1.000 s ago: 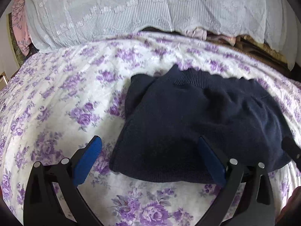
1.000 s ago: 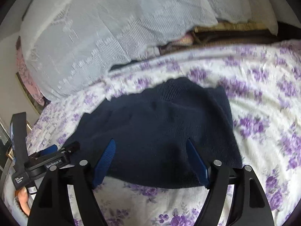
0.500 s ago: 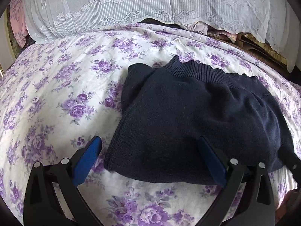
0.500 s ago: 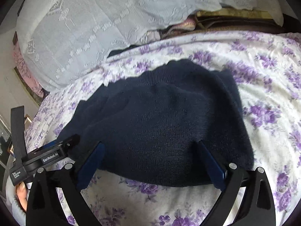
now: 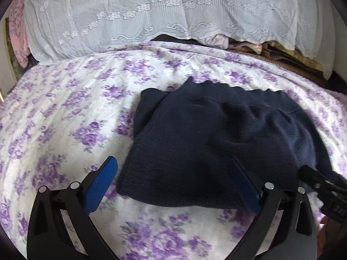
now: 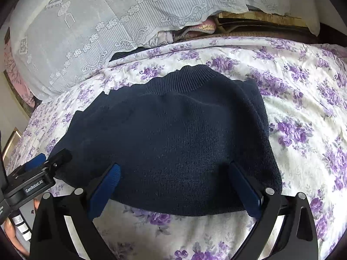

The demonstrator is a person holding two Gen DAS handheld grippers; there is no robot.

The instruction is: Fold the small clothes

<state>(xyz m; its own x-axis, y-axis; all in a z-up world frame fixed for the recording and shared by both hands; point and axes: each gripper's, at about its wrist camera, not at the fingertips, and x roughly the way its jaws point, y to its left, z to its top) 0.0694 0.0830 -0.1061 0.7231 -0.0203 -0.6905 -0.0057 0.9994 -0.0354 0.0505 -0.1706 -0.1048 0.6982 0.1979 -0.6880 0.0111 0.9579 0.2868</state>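
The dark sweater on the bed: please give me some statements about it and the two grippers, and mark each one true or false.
1. The sweater is navy blue. True.
2. It lies on a bedspread with purple flowers. True.
3. The right gripper has its jaws shut on the hem. False: the jaws stand wide apart, and nothing is held.
4. The left gripper is open. True.
5. The ribbed collar points toward the cameras. False: it is at the far side, toward the white lace cloth.
6. The sweater hangs in the air. False: it rests flat on the bedspread.
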